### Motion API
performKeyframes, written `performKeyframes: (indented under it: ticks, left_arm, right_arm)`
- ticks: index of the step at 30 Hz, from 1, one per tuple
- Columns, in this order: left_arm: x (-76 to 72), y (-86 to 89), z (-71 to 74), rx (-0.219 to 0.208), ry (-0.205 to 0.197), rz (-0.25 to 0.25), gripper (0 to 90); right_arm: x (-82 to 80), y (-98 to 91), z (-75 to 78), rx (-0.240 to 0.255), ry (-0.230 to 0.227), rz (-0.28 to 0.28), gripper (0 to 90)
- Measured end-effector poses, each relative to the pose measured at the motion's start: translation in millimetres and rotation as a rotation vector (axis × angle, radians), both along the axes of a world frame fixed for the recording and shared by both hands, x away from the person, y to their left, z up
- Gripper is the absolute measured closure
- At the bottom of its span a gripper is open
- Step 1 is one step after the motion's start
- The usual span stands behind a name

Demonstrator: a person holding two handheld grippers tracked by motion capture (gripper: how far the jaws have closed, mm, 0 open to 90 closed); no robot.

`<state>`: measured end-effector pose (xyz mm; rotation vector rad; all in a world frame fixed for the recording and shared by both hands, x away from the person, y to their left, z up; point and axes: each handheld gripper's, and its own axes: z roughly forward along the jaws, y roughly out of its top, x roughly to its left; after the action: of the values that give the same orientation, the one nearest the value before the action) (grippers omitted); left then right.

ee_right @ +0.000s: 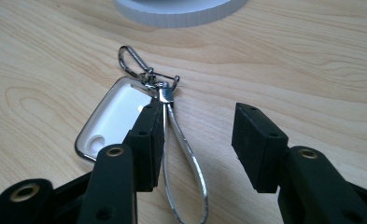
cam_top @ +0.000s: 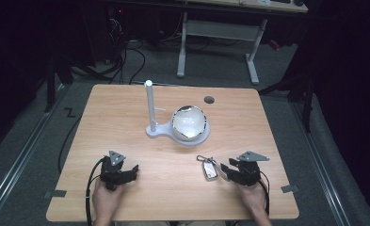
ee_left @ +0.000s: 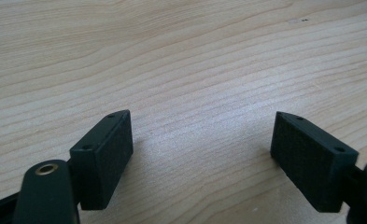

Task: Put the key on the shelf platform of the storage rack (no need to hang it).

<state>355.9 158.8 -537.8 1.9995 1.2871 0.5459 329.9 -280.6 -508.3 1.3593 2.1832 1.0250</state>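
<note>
- The key fob [ee_right: 111,119], white with a chromed rim, was judged light, stiff and slippery; its thin strap loop [ee_right: 183,158] was judged the better hold.
- It lay flat on the tabletop [cam_top: 126,122], lower right of the high view.
- The right gripper [ee_right: 197,140] was half-spread, the loop between its jaws, possibly touching the left one.
- The left gripper [ee_left: 202,154] was spread over bare wood.

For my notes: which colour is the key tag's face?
White, with a silvery rim; the key tag shows best in the right gripper view.

the key fob [cam_top: 210,169] lies on the table [cam_top: 126,117], before the stand [cam_top: 166,129], seemingly apart.
</note>
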Motion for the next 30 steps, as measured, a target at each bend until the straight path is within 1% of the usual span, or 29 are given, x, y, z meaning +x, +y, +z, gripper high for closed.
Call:
performKeyframes:
  ticks: [8, 10, 13, 17, 18, 22, 25, 30]
  left_arm:
    - [0.0, 0.0, 0.0, 0.0, 0.0, 0.0, 21.3]
    - [0.0, 0.0, 0.0, 0.0, 0.0, 0.0, 21.3]
    - [0.0, 0.0, 0.0, 0.0, 0.0, 0.0, 21.3]
    - [0.0, 0.0, 0.0, 0.0, 0.0, 0.0, 21.3]
    - [0.0, 0.0, 0.0, 0.0, 0.0, 0.0, 21.3]
    - [0.0, 0.0, 0.0, 0.0, 0.0, 0.0, 21.3]
    - [0.0, 0.0, 0.0, 0.0, 0.0, 0.0, 21.3]
    - [0.0, 0.0, 0.0, 0.0, 0.0, 0.0, 21.3]
  right_arm:
    - [5.5, 11.7, 0.8, -0.003, 0.006, 0.038, 57.6]
    - [8.8, 16.4, 0.6, -0.013, 0.01, 0.052, 59.9]
    - [12.2, 18.4, -0.9, -0.023, 0.017, 0.059, 61.4]
    - [17.2, 19.2, -5.5, -0.025, 0.041, 0.056, 63.8]
    - [19.0, 19.7, -7.5, -0.032, 0.051, 0.055, 64.5]
    - [20.6, 20.6, -9.1, -0.038, 0.048, 0.055, 65.0]
    - [22.8, 21.3, -11.6, -0.052, 0.049, 0.056, 66.2]
    - [24.2, 25.0, -14.6, -0.07, 0.065, 0.063, 67.5]
